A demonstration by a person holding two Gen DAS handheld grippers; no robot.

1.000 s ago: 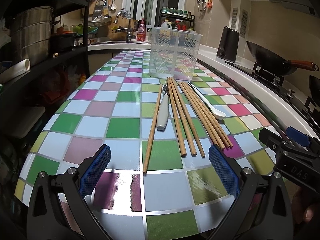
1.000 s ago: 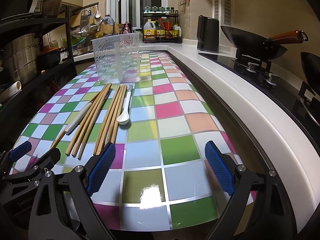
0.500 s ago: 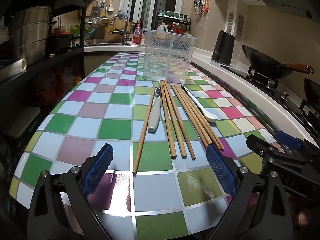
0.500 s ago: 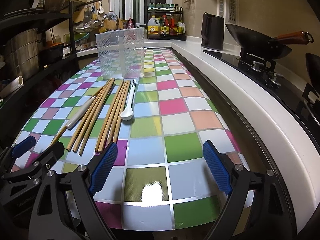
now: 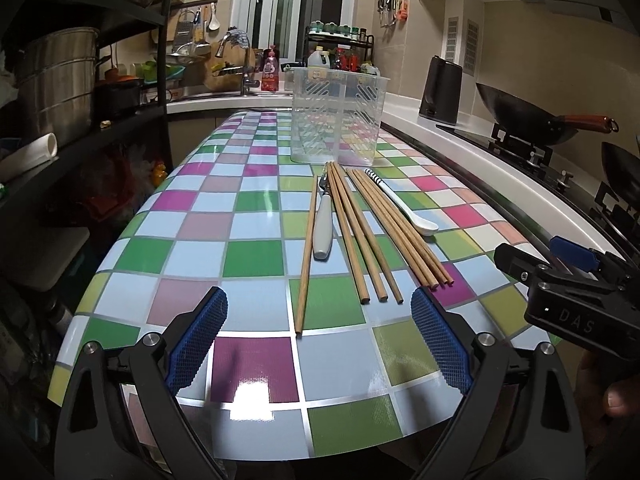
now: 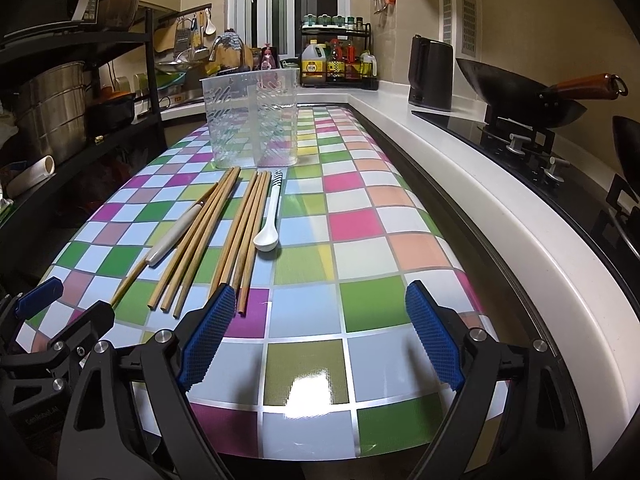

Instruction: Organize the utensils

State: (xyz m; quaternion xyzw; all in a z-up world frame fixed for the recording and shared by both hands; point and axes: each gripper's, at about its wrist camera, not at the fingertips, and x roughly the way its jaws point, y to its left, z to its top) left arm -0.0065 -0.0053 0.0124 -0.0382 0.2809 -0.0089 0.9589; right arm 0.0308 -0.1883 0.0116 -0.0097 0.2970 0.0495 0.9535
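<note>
Both tools hover low over the near end of the table (image 5: 256, 256), side by side, level and pointing forward. The left tool (image 5: 319, 336) and the right tool (image 6: 320, 334) gape wide, holding nothing. Chopsticks (image 5: 362, 236), fork (image 5: 323, 224) and spoon (image 5: 404, 210) lie ahead, before the holder (image 5: 335, 120).

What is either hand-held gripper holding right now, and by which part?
Nothing. The left hand-held gripper and the right hand-held gripper are both open and empty; chopsticks, fork and spoon lie untouched on the table.
</note>
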